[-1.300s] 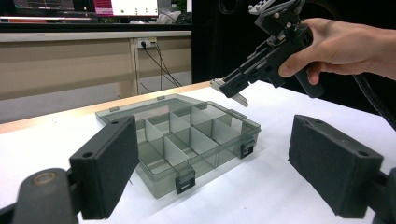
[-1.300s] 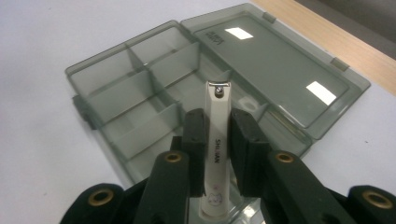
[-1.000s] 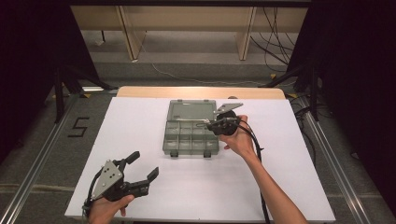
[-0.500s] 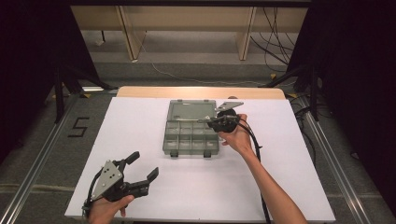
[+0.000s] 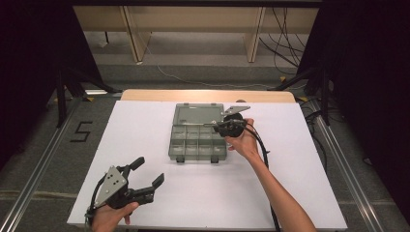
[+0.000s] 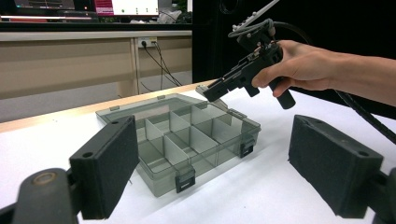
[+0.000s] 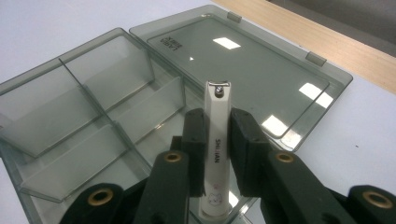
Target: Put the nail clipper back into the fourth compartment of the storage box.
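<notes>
Nearest the camera, the left gripper (image 5: 145, 181) rests with jaws spread wide and empty, well short of the smoky-grey translucent plastic compartment box (image 5: 197, 145) on the white table (image 5: 300, 193). Beyond it, the right gripper (image 7: 217, 135) pinches a slim white nail clipper (image 7: 216, 140) above the box's right-hand compartments, lid lying open behind. A clean drop likely means lowering it between dividers before letting go.

A smoky grey see-through organiser box (image 5: 198, 131) lies on a white table (image 5: 145, 130) with a pale wood far edge. The nail clipper (image 7: 218, 140) is white with dark lettering. Both grippers' jaws are black.
</notes>
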A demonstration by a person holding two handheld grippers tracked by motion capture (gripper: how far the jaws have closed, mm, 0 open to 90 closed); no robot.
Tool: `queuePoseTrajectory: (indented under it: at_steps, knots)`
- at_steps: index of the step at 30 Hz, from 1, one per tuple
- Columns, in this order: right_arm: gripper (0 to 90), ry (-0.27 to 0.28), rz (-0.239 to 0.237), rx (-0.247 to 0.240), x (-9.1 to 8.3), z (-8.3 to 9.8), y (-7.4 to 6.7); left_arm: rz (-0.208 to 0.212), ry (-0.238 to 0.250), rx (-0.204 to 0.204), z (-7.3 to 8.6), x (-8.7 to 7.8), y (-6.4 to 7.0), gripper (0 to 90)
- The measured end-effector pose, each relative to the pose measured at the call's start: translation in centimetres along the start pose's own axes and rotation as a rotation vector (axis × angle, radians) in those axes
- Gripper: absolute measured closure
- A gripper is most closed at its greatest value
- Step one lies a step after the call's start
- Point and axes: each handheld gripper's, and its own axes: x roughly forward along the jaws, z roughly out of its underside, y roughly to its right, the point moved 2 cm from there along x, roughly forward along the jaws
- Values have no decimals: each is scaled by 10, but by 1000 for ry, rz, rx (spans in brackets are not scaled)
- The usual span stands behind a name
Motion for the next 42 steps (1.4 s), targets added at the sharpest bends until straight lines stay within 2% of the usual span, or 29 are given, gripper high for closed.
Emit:
queuePoseTrajectory:
  at_steps: [1, 10, 11, 12, 13, 14, 15, 16, 17, 18, 19, 22, 24, 27, 32, 33, 34, 36, 37, 42]
  knots:
    - [773, 2, 2, -16, 2, 1, 1, 0, 0, 0, 0, 0, 0, 156]
    - [773, -22, 22, -12, 7, 5, 1, -1, -3, 0, 0, 0, 0, 156]
    - [762, -35, 10, -10, 9, 6, 0, 0, -2, -1, 1, 0, 0, 156]
    - [704, -50, -1, -14, 7, 6, 0, 1, -3, -1, 1, 0, 0, 156]
    - [704, -50, -1, -14, 7, 6, 0, 1, -3, -1, 1, 0, 0, 156]
    - [627, -28, 13, 7, 8, 5, -3, 2, -3, -2, 0, 0, 0, 156]
    - [570, -45, 17, -2, 5, 3, -3, 2, -2, -2, 0, 0, 0, 156]
    - [547, -13, 9, -2, 3, -1, -3, 1, -3, 1, 0, 0, 0, 156]
    - [547, -13, 9, -2, 3, -1, -3, 1, -4, 1, 0, 0, 0, 156]
    - [515, 16, 21, 4, 1, -3, -5, 1, -4, 1, 1, 0, 0, 156]
    - [500, 2, 12, 6, -2, -4, -6, 1, -5, 2, 0, 0, 0, 156]
    - [480, 7, 9, 4, -4, -5, -5, 1, -6, 4, 0, 0, 0, 156]
    - [456, 8, 6, 25, -7, -6, -5, 10, 6, 0, 1, 2, 0, 156]
    - [427, 24, 13, 11, -10, -7, -4, 8, 4, 2, 1, 2, 0, 156]
    - [373, 48, 17, -1, -17, -10, -6, 0, -5, 4, 0, 0, 0, 156]
    - [360, 45, 13, 13, -19, -11, -9, 0, -5, 4, 0, 0, 0, 156]
    - [333, 61, 21, 0, -20, -12, -11, 2, -5, 5, 0, 1, 0, 156]
    - [322, 56, 16, 11, -22, -14, -15, 2, -6, 5, 0, 0, 0, 156]
    - [314, 70, 19, -10, -22, -15, -14, 1, -5, 4, 0, 0, 0, 156]
    - [300, 68, 16, -17, -26, -16, -18, 1, -3, 4, 0, 1, 0, 156]
